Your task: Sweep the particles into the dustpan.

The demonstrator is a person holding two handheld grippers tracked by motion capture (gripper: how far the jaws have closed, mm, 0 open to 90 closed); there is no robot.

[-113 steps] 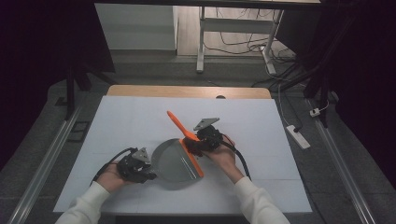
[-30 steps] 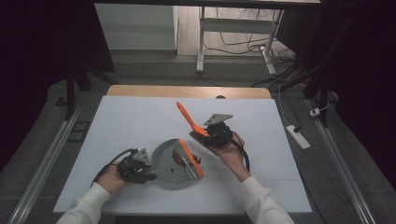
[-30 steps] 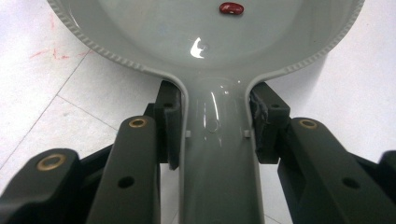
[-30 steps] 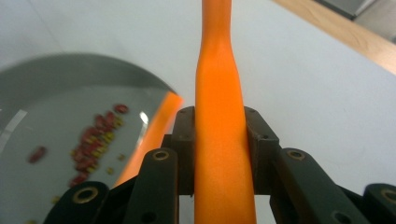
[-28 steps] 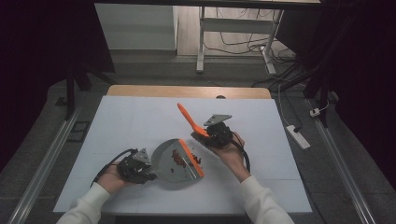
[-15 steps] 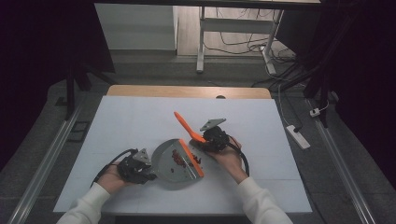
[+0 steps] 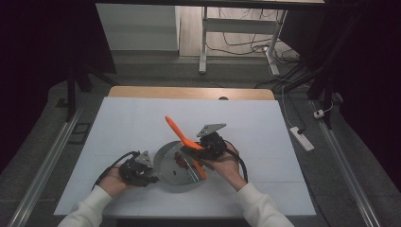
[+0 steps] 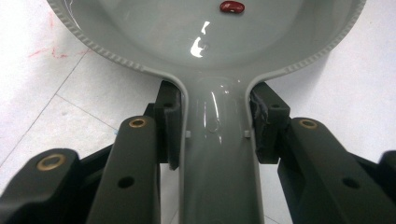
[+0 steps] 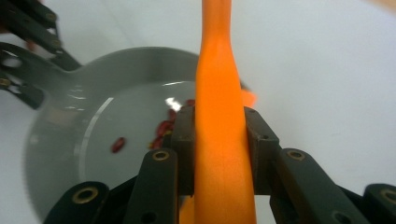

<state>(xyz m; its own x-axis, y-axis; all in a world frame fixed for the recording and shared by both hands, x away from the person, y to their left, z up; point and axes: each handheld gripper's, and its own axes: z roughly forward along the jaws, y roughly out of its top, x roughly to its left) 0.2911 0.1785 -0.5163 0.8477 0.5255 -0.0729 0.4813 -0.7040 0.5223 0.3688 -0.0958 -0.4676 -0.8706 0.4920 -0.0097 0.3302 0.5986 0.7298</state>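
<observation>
A grey pan [image 7: 168,172] sits on the white table near its front edge, with several red beans [image 7: 181,161] inside. My left gripper [image 7: 138,171] is shut on the pan's handle [image 8: 217,140], which is pinched between both pads; one bean [image 8: 232,6] lies ahead in the bowl. My right gripper [image 7: 210,144] hovers at the pan's right side, shut on an orange spatula [image 7: 176,128]. One end of the spatula points up and to the far left. Its other end [image 7: 201,168] hangs over the pan's right rim. In the right gripper view the spatula [image 9: 219,116] rises between the jaws, beside the pan [image 9: 60,154] and beans [image 9: 163,127].
A white sheet [image 7: 118,123] covers the table, with a wooden strip [image 7: 189,92] at its far edge. On the floor to the right lies a white power strip [image 7: 300,137]. A desk frame and cables stand behind the table.
My right gripper has moved left and toward the person, bringing the spatula back over the pan's right side. The left gripper and the pan have stayed put.
</observation>
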